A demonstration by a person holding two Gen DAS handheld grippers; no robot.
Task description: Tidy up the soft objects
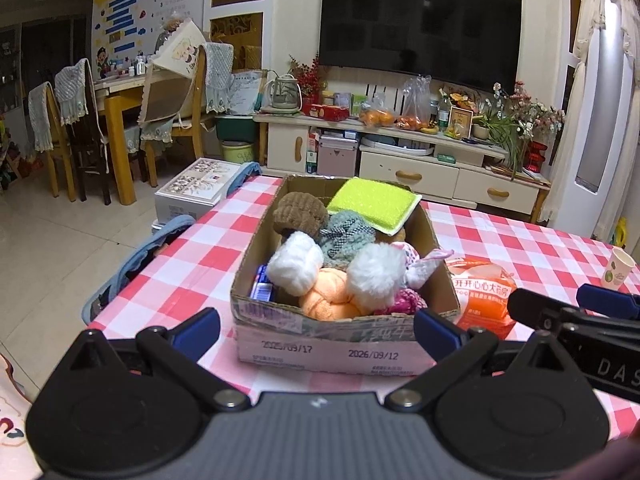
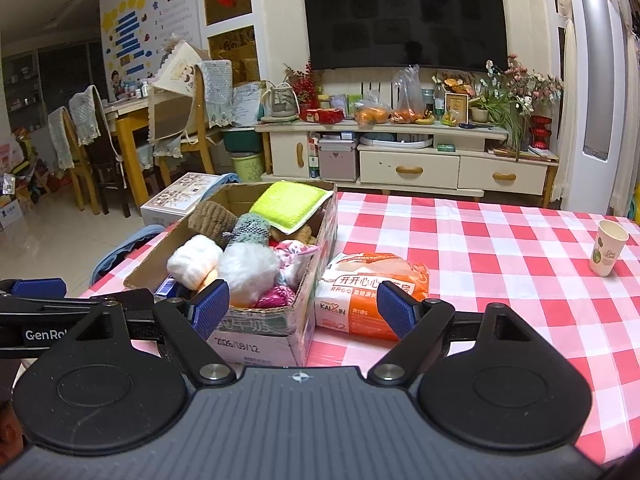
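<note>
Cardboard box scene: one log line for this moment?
left hand-held gripper open | right hand-held gripper open | cardboard box full of soft items | orange packet beside box

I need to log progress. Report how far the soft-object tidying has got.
Mostly done: the cardboard box already holds the soft items, green sponge on top. Nothing in hand: left gripper and right gripper are open. Left: the orange packet beside the box.

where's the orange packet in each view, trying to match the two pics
Left wrist: the orange packet lies at right of centre, on the tablecloth just right of the box, partly behind the right gripper.
Right wrist: the packet sits at centre, right of the box, between the open right gripper's fingers.
Shared landmark: the green sponge at the box's far end.
</note>
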